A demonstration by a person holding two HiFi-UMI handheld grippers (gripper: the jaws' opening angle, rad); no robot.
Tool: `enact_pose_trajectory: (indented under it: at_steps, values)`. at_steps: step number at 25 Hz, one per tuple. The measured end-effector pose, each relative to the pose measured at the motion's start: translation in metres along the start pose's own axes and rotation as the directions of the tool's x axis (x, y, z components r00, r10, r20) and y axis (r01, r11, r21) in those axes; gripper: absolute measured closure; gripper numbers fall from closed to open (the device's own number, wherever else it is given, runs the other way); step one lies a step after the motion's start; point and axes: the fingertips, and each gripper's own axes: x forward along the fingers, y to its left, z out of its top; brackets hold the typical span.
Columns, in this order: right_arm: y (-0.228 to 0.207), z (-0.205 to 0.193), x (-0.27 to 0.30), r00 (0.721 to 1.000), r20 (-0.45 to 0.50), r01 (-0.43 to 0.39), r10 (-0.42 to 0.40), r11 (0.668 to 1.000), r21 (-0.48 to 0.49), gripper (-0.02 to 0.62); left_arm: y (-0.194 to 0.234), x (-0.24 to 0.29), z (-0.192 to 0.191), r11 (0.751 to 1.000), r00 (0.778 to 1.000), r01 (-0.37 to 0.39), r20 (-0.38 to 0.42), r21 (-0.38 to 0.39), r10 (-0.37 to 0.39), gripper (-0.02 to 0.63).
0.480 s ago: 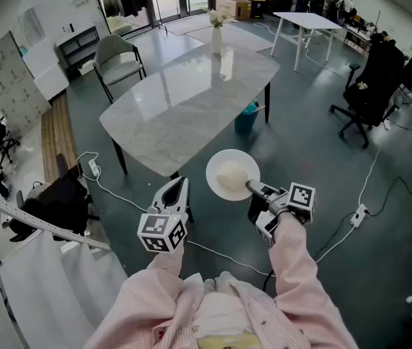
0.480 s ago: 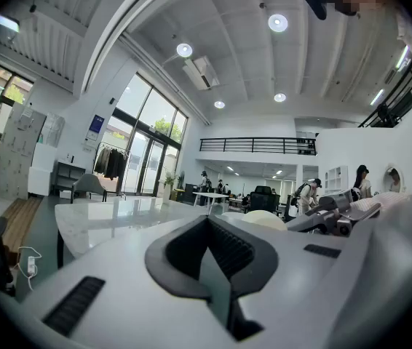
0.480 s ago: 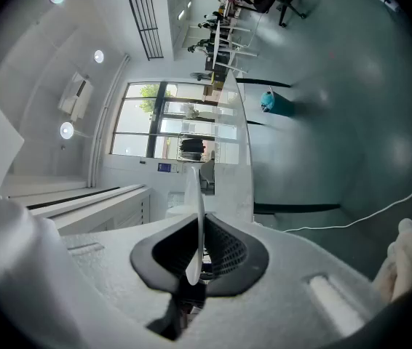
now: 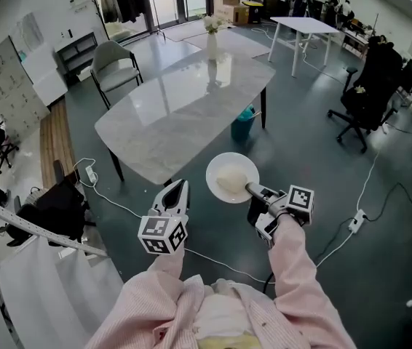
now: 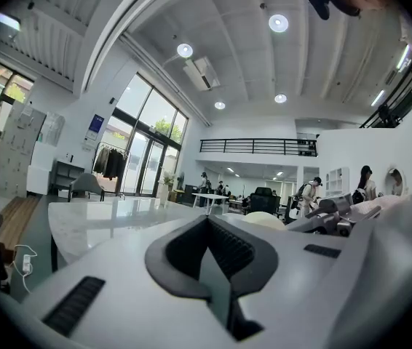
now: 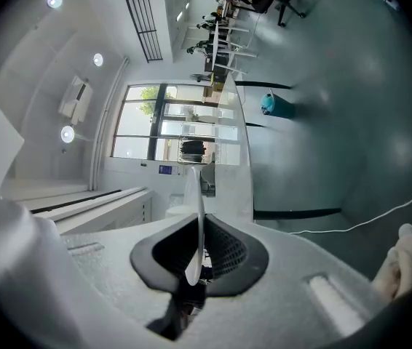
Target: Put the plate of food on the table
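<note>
You stand just short of a long marble table [image 4: 177,115], a gripper in each hand, pink striped sleeves at the bottom of the head view.

Your right gripper [image 4: 251,189] is clamped on the rim of a round white plate [image 4: 232,167]. The right gripper view shows the rim edge-on as a thin white blade pinched between the pads. The plate hangs level in the air at about 10 o'clock from that gripper. It is over the floor and not yet over the tabletop, whose near corner lies at roughly 10 o'clock from the plate. A pale mound of food [image 4: 228,185] sits on the side nearest the jaws.

Your left gripper [image 4: 177,189] points ahead with its jaws together and nothing between them.

The plate looks stiff, smooth and breakable. Held at one spot on the rim, it will likely want to sag or twist. The food looks soft and could slide if the plate tips. The rim beside the food seems the best hold.

Compared with half a second ago, the table's near corner and the vase [image 4: 212,43] at 12 o'clock sit a little nearer to you. The plate and both grippers keep their places in the view.
</note>
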Motion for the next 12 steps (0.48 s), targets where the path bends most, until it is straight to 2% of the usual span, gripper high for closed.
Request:
enact_pose_trajectory:
  at_steps: [7, 12]
  values:
    - [-0.007, 0.021, -0.002, 1.000, 0.003, 0.025, -0.025, 1.000, -0.012, 0.572, 0.000, 0.016, 0.002, 0.999, 0.999, -0.032, 0.017, -0.014, 0.032, 0.609]
    - [-0.013, 0.037, 0.005, 1.000, 0.012, 0.028, -0.029, 1.000, 0.011, 0.572, 0.000, 0.034, 0.000, 1.000, 1.000, -0.020, 0.010, -0.019, 0.020, 0.609]
